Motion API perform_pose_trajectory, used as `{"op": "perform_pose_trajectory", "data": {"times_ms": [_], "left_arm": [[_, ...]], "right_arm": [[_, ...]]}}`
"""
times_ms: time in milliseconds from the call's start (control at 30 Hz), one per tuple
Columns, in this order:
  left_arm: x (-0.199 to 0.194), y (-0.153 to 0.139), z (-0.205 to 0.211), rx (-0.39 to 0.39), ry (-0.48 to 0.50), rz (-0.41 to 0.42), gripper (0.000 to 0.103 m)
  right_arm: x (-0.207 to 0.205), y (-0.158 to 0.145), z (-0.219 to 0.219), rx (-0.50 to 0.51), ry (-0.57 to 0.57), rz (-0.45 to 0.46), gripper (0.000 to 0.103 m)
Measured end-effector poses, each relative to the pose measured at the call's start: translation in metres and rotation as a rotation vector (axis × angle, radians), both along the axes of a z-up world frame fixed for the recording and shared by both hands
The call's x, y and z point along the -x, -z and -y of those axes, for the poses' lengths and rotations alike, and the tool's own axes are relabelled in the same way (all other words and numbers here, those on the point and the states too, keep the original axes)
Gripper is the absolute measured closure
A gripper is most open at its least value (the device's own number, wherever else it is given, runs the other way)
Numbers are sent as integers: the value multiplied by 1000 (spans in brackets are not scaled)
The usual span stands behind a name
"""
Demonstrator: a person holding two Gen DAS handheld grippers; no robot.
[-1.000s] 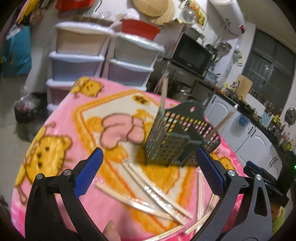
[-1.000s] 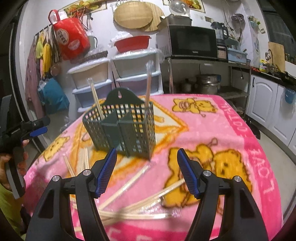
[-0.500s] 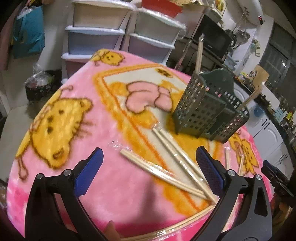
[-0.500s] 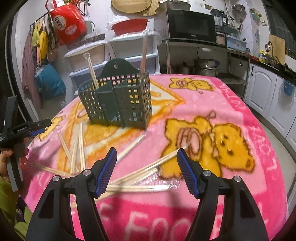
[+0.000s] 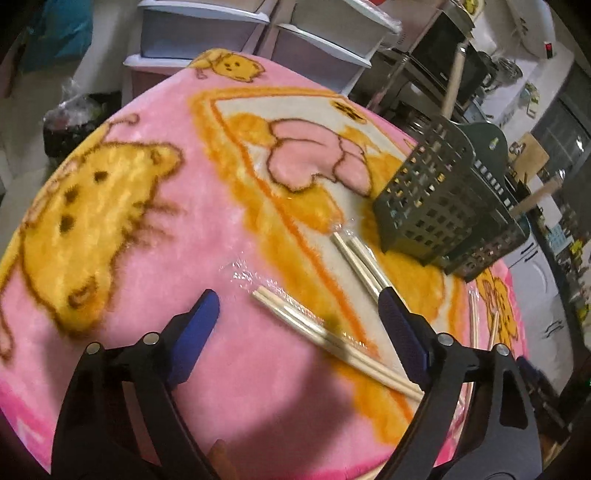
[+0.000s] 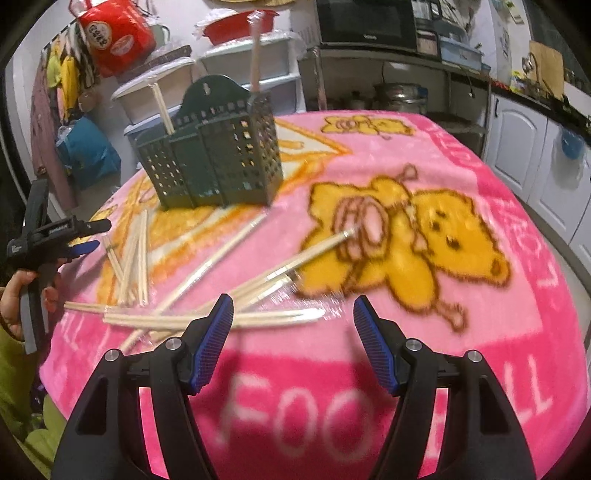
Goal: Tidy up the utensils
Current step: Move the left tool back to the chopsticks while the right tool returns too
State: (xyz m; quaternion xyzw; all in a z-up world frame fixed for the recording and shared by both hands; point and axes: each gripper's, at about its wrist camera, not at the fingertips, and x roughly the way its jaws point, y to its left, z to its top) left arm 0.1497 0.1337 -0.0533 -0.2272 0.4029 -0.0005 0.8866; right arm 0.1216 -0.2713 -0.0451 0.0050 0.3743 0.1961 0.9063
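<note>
A dark green slotted utensil basket (image 5: 443, 199) stands on the pink cartoon blanket (image 5: 184, 236), with chopsticks (image 5: 452, 81) upright in it. Several plastic-wrapped chopstick pairs lie loose in front of it. My left gripper (image 5: 297, 314) hovers low over one wrapped pair (image 5: 321, 332). Its jaws are closing, the pair lies between them, and the pads do not touch it. My right gripper (image 6: 293, 317) is open just above the end of another wrapped pair (image 6: 266, 317) in the pile. The basket (image 6: 214, 162) is farther back in the right wrist view. A hand holds the left gripper (image 6: 55, 240) at that view's left edge.
Two more pairs (image 5: 362, 262) lie beside the basket's near corner. Stacked plastic drawers (image 5: 207, 26) stand behind the table, and white cabinets (image 6: 535, 147) to its right. The blanket's edge falls away close below both grippers.
Both grippers have sunk toward the blanket and tilted downward, so the chopsticks look larger and the basket sits higher in view. The left jaws have narrowed.
</note>
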Motion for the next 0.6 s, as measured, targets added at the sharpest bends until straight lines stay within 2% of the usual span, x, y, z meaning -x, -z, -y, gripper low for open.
{"op": "perform_pose_trajectory", "data": {"times_ms": [133,200,333,400,467,500,567,600], "left_arm": [[-7,1,-6,-3,-29,-2,37],[-10,2,-7,-20,-41,-5,45],[-14,2,-2,-79,-45,-6,53],[-15,3,-2,-101,-48,-7,59],[-15,3,-1,-116,-52,-10,66],[-16,3,-1,-123,-56,-13,69],[-17,3,-2,-131,-60,-15,72],[-18,3,-2,-133,-62,-16,75]], "right_arm": [[-6,8,7,-32,23,-29,38],[-11,12,10,-58,33,-48,38],[-23,21,13,-102,54,-92,40],[-25,21,15,-120,61,-98,44],[-28,22,15,-118,66,-98,55],[-29,22,16,-116,71,-98,57],[-28,22,15,-113,70,-97,70],[-28,23,15,-111,69,-95,72]]}}
